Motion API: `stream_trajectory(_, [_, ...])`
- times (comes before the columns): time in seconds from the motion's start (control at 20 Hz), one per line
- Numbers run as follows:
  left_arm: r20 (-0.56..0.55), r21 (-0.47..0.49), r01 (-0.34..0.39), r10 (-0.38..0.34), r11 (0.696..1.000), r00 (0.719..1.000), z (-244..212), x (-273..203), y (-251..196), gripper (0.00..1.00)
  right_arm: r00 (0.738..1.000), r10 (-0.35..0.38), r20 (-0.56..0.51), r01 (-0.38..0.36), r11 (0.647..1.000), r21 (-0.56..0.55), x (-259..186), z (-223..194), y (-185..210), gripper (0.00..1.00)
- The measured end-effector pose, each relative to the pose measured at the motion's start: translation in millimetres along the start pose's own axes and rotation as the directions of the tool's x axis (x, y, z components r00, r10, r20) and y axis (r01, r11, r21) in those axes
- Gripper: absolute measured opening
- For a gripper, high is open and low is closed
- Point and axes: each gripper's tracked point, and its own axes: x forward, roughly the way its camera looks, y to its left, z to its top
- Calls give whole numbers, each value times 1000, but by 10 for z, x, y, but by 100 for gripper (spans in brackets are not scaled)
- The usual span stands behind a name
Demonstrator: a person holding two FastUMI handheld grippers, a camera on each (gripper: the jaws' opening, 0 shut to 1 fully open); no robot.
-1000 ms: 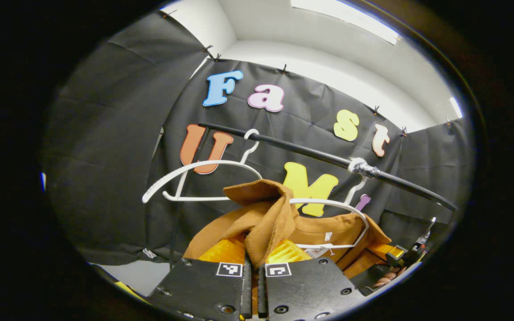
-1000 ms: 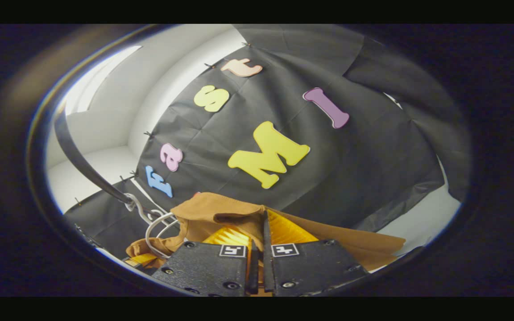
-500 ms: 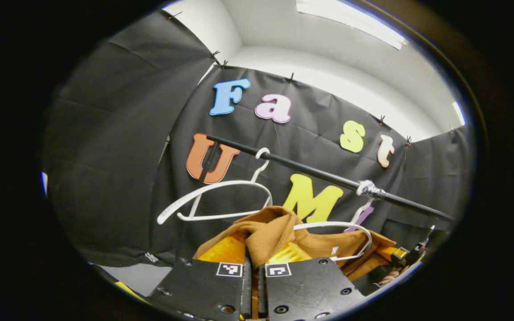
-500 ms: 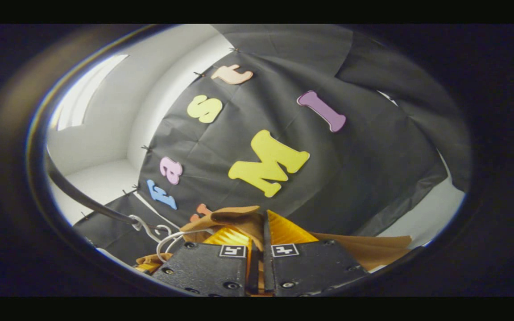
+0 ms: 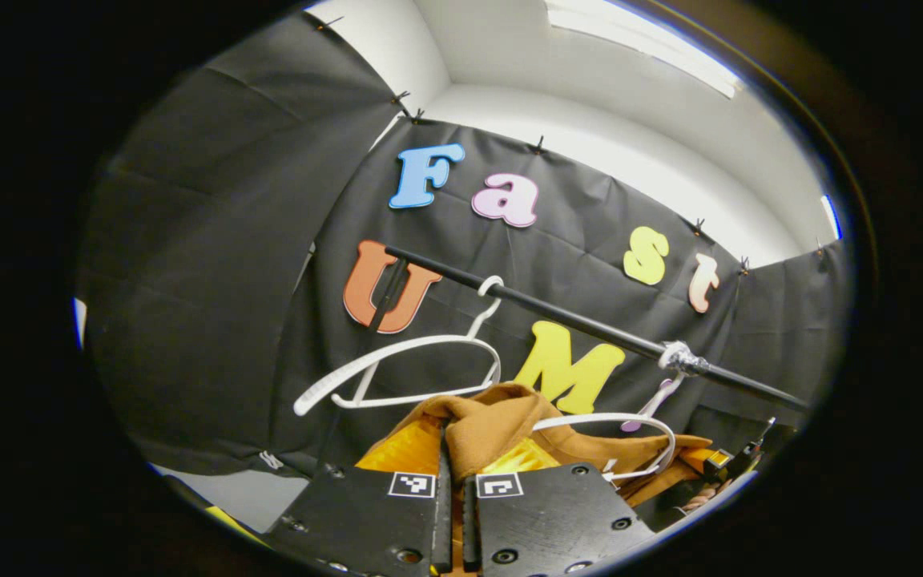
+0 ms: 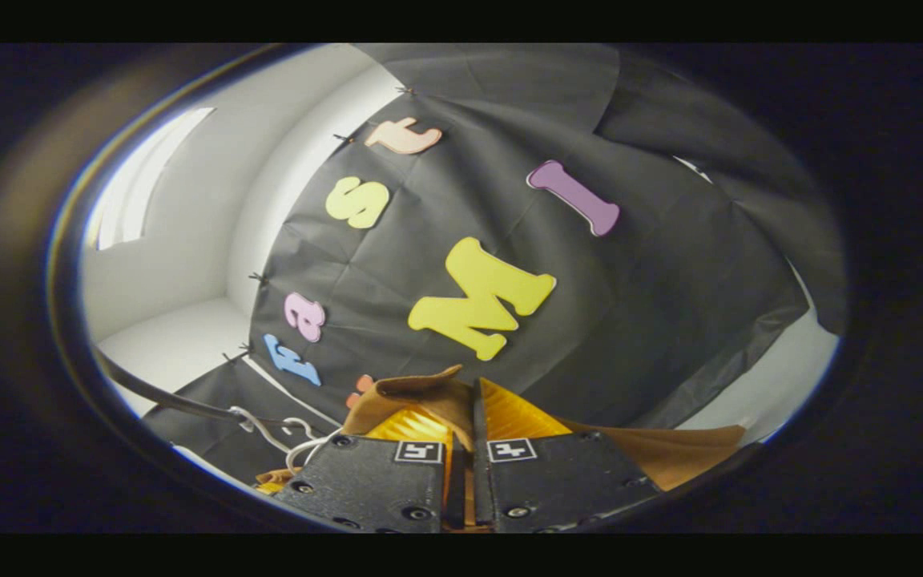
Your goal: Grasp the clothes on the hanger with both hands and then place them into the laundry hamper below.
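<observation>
Left gripper view: your left tongs (image 5: 451, 461) pinch a fold of the brown shirt (image 5: 493, 421) below the rail (image 5: 574, 322), beside an empty hanger (image 5: 405, 373). Your right tongs (image 6: 461, 433) clamp its other shoulder (image 6: 421, 397).

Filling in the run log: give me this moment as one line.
left gripper: shut on brown garment | right gripper: shut on brown garment | white hanger: on rail | hamper: unseen
</observation>
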Motion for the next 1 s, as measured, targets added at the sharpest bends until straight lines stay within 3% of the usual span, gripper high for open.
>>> stream_trajectory(0.05, [1, 9, -7, 7, 1000, 1000, 15, 29, 37, 10, 1000, 2, -4, -2, 1000, -8, 23, 16, 3, 10])
stream_trajectory(0.1, [-3, 26, -9, 9, 1000, 1000, 16, 30, 73, 5, 1000, 0, -6, 0, 1000, -19, 33, 38, 3, 10])
stream_trajectory(0.25, [-41, -22, 18, -19, 1000, 999, -38, 65, 133, 5, 999, 8, -49, -9, 999, -30, 76, 4, -16, 7])
stream_trajectory(0.3, [-58, -35, 5, -7, 999, 998, -83, 80, 191, 10, 998, 16, -63, -17, 1000, -21, 109, -20, -6, 10])
stream_trajectory(0.35, [-66, -42, 1, -4, 999, 998, -114, 97, 268, 5, 997, 19, -73, -20, 1000, -18, 135, -29, -21, 7])
stream_trajectory(0.4, [-76, -43, -3, -1, 999, 997, -140, 108, 303, 5, 996, 18, -84, -20, 1000, -21, 158, -56, -48, 5])
stream_trajectory(0.45, [-85, -46, -3, -1, 999, 996, -164, 124, 340, 5, 995, 18, -95, -20, 1000, -24, 187, -71, -76, 10])
stream_trajectory(0.5, [-94, -51, -4, -1, 999, 996, -193, 114, 378, 5, 994, 19, -111, -21, 1000, -21, 201, -84, -87, 5])
stream_trajectory(0.6, [-108, -51, 1, -7, 999, 994, -253, 117, 424, 5, 991, 23, -134, -24, 1000, -7, 242, -135, -117, 5])
stream_trajectory(0.85, [-153, -104, 0, -16, 995, 988, -455, 161, 595, 5, 987, -1, -159, 5, 1000, 21, 299, -261, -317, 7])
stream_trajectory(1.0, [-187, -62, -25, 13, 998, 982, -633, 116, 714, 5, 983, -41, -181, 39, 999, -16, 293, -384, -478, 5])
